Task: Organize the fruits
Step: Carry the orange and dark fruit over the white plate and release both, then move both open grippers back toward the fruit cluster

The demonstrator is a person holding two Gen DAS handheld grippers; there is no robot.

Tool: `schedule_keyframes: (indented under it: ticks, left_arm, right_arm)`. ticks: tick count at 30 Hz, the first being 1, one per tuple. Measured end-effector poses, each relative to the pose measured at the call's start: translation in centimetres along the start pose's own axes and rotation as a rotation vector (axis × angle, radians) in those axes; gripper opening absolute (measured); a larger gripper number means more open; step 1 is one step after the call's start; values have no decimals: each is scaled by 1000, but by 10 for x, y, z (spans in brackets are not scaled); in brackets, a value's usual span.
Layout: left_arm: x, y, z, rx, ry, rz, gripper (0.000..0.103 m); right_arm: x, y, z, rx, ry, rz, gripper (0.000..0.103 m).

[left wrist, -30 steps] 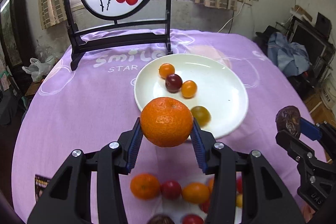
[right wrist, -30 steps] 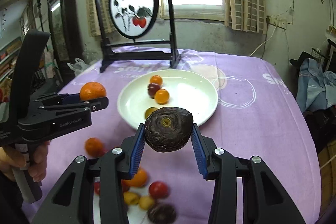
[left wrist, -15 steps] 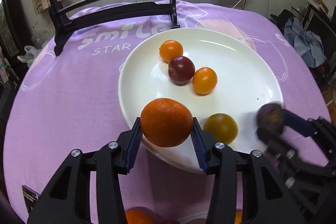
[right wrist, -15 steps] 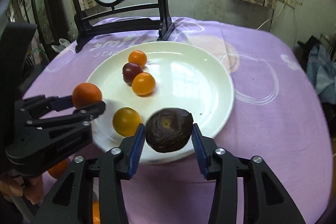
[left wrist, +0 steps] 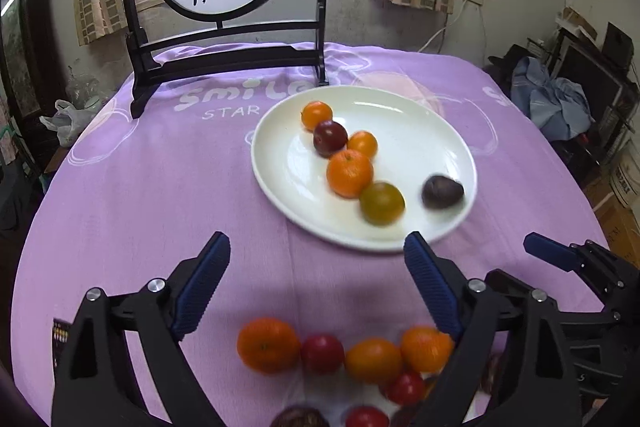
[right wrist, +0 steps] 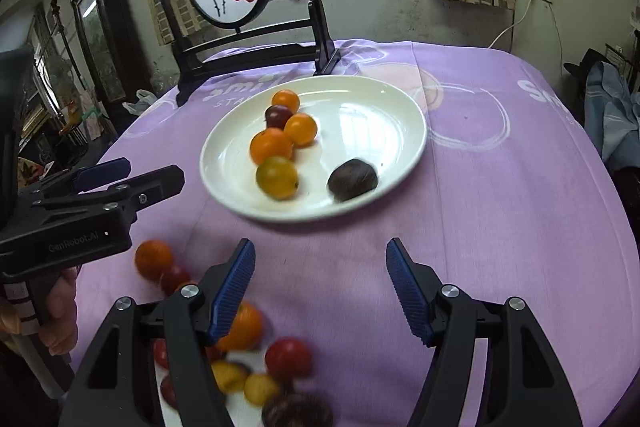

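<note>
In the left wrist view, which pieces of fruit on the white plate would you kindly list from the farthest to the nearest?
Small orange fruit → dark red fruit → large orange → yellow-green fruit. All lie on the plate.

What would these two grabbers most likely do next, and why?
Probably drop back to the loose fruit pile near the table's front edge and pick up another piece each. Both the left gripper and right gripper hold nothing, the left's jaws opening, while the mandarin and dark fruit already lie on the plate.
</note>
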State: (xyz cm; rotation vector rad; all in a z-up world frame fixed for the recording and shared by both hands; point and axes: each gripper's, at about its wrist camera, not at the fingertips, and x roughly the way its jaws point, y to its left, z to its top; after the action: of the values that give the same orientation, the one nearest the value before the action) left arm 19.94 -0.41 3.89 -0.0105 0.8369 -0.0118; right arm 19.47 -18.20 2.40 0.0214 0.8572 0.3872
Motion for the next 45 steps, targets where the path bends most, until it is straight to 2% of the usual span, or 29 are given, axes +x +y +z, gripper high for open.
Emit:
schedule_keyframes:
  ticks: [4, 6, 10, 14, 20, 24, 30, 34, 39, 45]
  left_arm:
    - [-18, -1, -25, 26, 9, -3, 88]
    - [-28, 0, -38, 30, 7, -7, 89]
    - [-46, 3, -67, 57, -13, 4, 92]
    - [-55, 6, -92, 82, -6, 19, 92]
    - [-53, 19, -117, 37, 51, -7, 92]
    - [-49, 22, -125, 29, 76, -7, 92]
    - [-45, 20, -132, 36, 93, -4, 92]
    - [-42, 17, -135, 40, 108, -13, 92]
    - [-35, 17, -135, 40, 128, -20, 92]
    - [-31, 19, -137, 26, 146, -31, 92]
  right_arm:
    - [-22, 8, -22, -21, -7, -3, 71]
    - [-30, 11, -31, -26, -20, -14, 77]
    - [-45, 18, -47, -51, -31, -24, 77]
    - [-55, 16, -63, -18, -34, -6, 77]
    - [-55, 9, -83, 50, 6, 15, 78]
    - [-55, 7, -91, 77, 23, 26, 78]
    - [-55, 11, -96, 45, 31, 14, 78]
    - [-50, 12, -95, 27, 57, -11, 78]
    - [-35, 17, -93, -43, 115, -85, 78]
    - [-22, 22, -89, -96, 151, -115, 78]
